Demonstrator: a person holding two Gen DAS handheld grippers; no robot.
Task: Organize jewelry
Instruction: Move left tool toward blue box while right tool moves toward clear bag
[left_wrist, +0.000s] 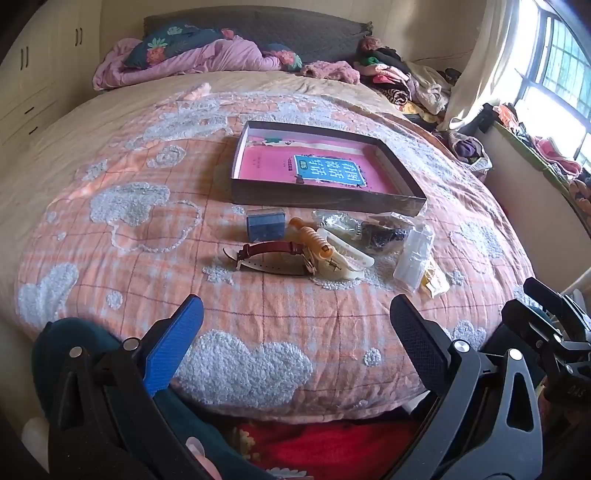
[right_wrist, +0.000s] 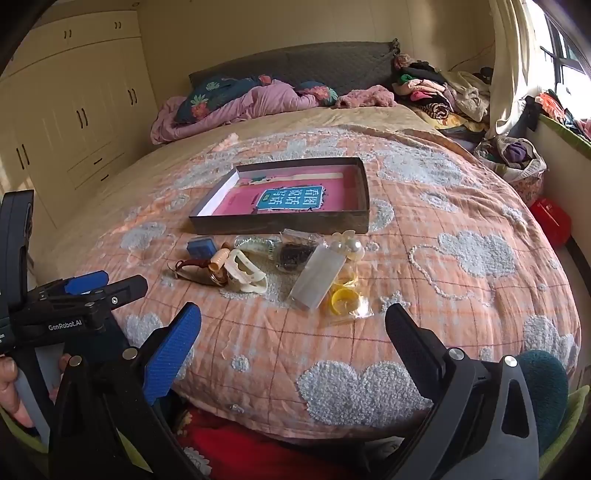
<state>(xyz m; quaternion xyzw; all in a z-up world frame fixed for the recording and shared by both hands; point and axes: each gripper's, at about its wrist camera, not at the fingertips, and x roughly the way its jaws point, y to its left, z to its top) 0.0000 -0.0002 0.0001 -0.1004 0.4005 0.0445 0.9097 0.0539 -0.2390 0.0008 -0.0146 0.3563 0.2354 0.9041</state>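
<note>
Facing the jewelry pile (left_wrist: 325, 240) ahead — before the tray (left_wrist: 402, 201) (nothing stowed) — both grippers, left (left_wrist: 295, 325) and right (right_wrist: 293, 332), gape empty; watch (left_wrist: 269, 254) lies crosswise, nearer left.

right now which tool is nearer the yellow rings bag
Right. The right tool sits just short of the yellow rings bag, open. The left tool is farther over, facing the watch, with the bag off to its right.

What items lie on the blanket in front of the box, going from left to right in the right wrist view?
Blue case → red-strap watch → cream hair claw → clear flat packet → pearl cluster.
</note>
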